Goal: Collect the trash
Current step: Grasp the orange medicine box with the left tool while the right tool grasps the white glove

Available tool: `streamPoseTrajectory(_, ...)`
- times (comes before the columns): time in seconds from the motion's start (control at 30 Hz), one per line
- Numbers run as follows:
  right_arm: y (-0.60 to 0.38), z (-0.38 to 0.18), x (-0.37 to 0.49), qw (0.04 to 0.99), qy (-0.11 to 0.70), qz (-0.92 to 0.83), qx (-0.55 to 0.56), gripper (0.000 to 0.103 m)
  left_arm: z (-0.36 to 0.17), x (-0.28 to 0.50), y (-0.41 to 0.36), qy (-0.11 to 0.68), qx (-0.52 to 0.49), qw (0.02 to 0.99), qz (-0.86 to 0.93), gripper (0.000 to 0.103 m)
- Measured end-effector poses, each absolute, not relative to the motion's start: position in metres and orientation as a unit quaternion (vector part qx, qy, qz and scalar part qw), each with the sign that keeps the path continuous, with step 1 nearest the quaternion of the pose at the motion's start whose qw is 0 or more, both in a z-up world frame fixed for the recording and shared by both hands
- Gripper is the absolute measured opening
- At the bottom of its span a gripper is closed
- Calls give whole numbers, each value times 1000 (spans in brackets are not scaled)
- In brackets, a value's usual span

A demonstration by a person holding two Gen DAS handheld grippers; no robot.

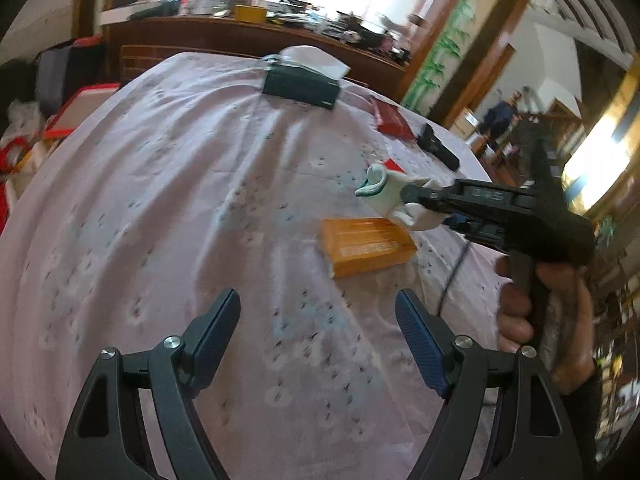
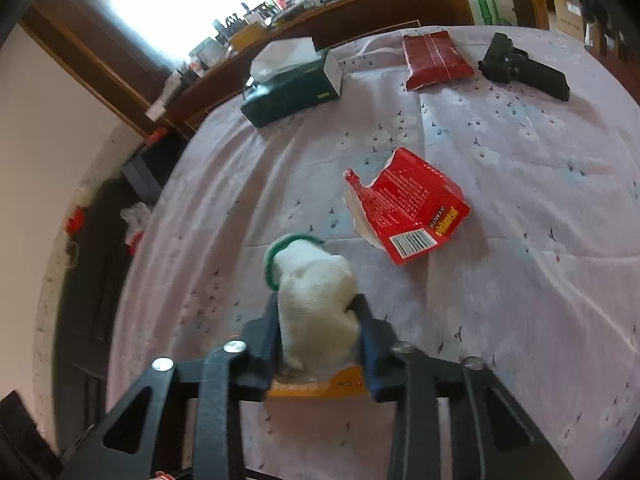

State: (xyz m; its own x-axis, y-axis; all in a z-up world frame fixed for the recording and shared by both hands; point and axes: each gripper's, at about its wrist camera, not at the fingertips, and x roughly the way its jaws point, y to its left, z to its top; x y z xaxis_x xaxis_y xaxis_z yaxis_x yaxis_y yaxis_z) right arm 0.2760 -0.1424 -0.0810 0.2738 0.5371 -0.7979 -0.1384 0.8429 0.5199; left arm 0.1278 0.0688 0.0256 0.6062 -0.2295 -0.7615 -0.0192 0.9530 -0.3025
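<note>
My right gripper (image 2: 316,320) is shut on a crumpled white paper cup with a green rim (image 2: 316,300) and holds it above the table. The same gripper (image 1: 412,200) and cup (image 1: 380,188) show at the right of the left wrist view. An orange box (image 1: 366,246) lies below the cup; its edge shows under the right gripper (image 2: 316,390). A torn red snack box (image 2: 408,212) lies on the cloth ahead. A red packet (image 2: 434,60) lies farther back. My left gripper (image 1: 318,320) is open and empty above the cloth, nearer than the orange box.
The round table has a pink floral cloth (image 1: 180,200). A dark green tissue box (image 2: 292,80) stands at the back. A black gun-shaped object (image 2: 524,66) lies at the back right. A cluttered wooden sideboard (image 1: 248,36) stands behind. Bags and red items (image 1: 60,112) sit left of the table.
</note>
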Motion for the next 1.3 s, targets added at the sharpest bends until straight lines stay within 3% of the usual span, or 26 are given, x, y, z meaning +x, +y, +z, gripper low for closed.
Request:
streamPoseTrajectory(0.4, -249, -6, 193, 839, 450, 177, 249, 28, 7, 220, 6, 475, -9, 862, -175, 78)
streamPoseTrajectory(0.7, -289, -1, 160, 838, 430, 177, 287, 28, -33, 278, 0, 522, -5, 826, -212, 78)
streamPoseTrajectory(0.87, -295, -2, 151, 836, 428, 185, 290, 28, -36, 256, -2, 540, -14, 807, -238, 78)
streamPoseTrajectory(1.13, -301, -2, 135, 835, 425, 187, 297, 28, -37, 218, -41, 516, 103, 827, -198, 78)
streamPoseTrajectory(1.2, -304, 0, 127, 837, 424, 181, 296, 28, -38, 219, -48, 506, 117, 837, -173, 74)
streamPoseTrajectory(1.27, -308, 1, 120, 837, 423, 177, 298, 28, -38, 219, -51, 499, 126, 843, -154, 52)
streamPoseTrajectory(1.3, -312, 1, 115, 836, 424, 177, 301, 28, -39, 219, -52, 500, 132, 843, -148, 52)
